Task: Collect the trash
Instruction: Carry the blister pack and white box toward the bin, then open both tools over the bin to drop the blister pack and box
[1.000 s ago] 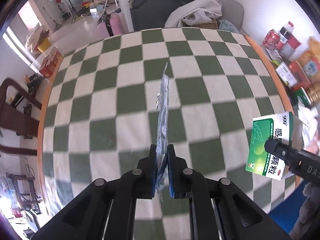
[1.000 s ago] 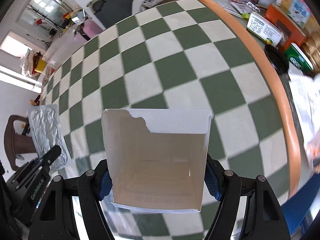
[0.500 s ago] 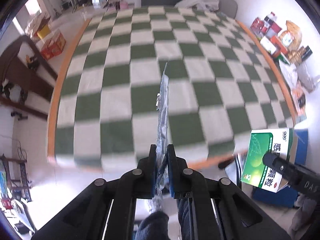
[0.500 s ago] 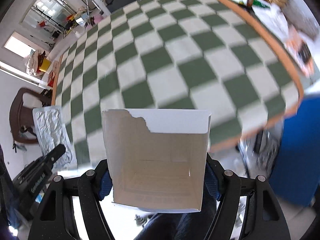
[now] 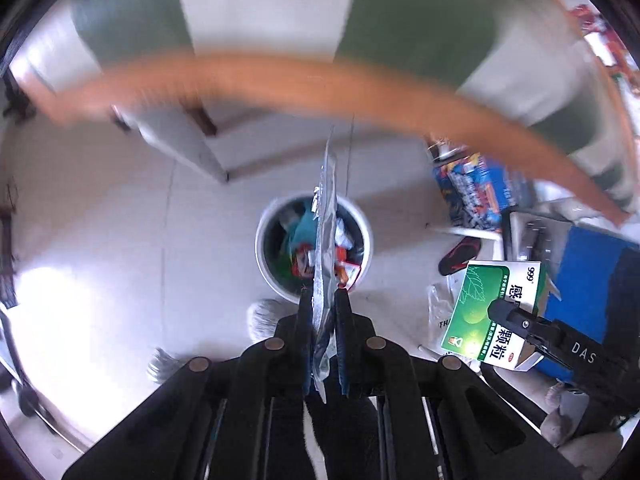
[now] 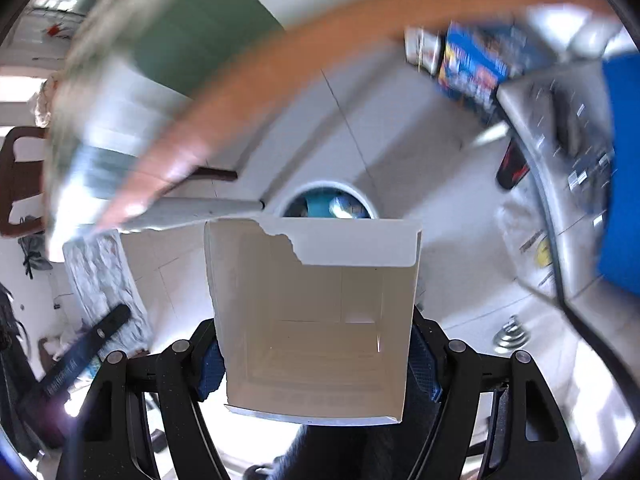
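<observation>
While both hands carry their loads off the table and down toward the floor, the step in hand looks like the delivery: bringing collected rubbish over the bin. Starting at the left, the left gripper (image 5: 323, 312) is clamped on a thin silver foil sachet (image 5: 326, 216), which stands edge-on to its camera and rises straight across the view of the white trash bin (image 5: 276, 280) on the tiled floor below. That bin is already partly filled with coloured wrappers, and the sachet appears lined up over its mouth, though how high above it I cannot judge. Moving right, the right gripper (image 6: 316, 356) has its two fingers pressed against the side walls of an opened green medicine box (image 5: 496, 312), whose torn flap and bare white inside face its own camera; beyond the box's top edge only the far arc of the bin's rim shows. From the left camera, the box hangs to the right of the bin, not over it. Next, I judge, the left jaws need to part so the sachet drops in, and the right hand must shift leftward over the opening before letting go; a light sachet could flutter and miss the rim.
</observation>
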Demonstrator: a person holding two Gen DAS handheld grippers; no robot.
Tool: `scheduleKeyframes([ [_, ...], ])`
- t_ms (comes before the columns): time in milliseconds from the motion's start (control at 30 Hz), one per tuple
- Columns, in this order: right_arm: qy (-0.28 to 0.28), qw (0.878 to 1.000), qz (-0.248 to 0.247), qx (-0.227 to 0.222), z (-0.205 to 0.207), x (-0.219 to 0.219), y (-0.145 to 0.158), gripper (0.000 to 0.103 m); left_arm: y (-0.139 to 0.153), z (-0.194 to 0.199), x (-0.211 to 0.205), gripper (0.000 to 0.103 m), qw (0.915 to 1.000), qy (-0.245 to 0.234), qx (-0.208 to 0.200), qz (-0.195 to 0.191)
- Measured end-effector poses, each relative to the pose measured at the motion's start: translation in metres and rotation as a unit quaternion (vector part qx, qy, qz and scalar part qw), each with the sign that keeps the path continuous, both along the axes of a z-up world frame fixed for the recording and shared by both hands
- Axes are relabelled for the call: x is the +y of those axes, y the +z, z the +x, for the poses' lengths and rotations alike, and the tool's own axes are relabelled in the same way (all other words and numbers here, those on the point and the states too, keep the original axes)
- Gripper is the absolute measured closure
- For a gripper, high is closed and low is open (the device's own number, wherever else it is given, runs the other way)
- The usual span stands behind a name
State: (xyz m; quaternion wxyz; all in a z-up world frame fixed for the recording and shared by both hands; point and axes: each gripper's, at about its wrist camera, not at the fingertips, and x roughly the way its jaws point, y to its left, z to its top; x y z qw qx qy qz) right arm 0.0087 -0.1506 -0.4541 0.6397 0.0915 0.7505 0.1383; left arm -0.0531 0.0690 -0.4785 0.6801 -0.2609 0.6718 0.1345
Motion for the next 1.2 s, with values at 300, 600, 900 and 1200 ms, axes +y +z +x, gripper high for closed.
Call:
scheduleKeyframes([
  [300, -0.007, 0.999, 0.007, 0.046, -0.001, 0.009, -0.169, 0.027, -0.148, 0.008, 0.008, 0.096, 0.9978, 0.020, 0.035, -0.052],
  [600, -0.004, 0.998, 0.012, 0.059, 0.009, 0.033, -0.279, 0.026, -0.230, 0.018, 0.018, 0.094, 0.9947, -0.006, 0.049, -0.090],
  [900, 0.004, 0.998, -0.005, 0.060, 0.007, 0.048, -0.326, 0.000, -0.243, 0.001, 0.036, 0.003, 0.9987, -0.004, 0.047, -0.018],
  [1200, 0.078, 0.992, -0.095, -0.021, -0.009, 0.060, -0.293, 0.000, -0.211, -0.028, 0.040, 0.000, 0.9944, -0.036, 0.072, 0.068],
])
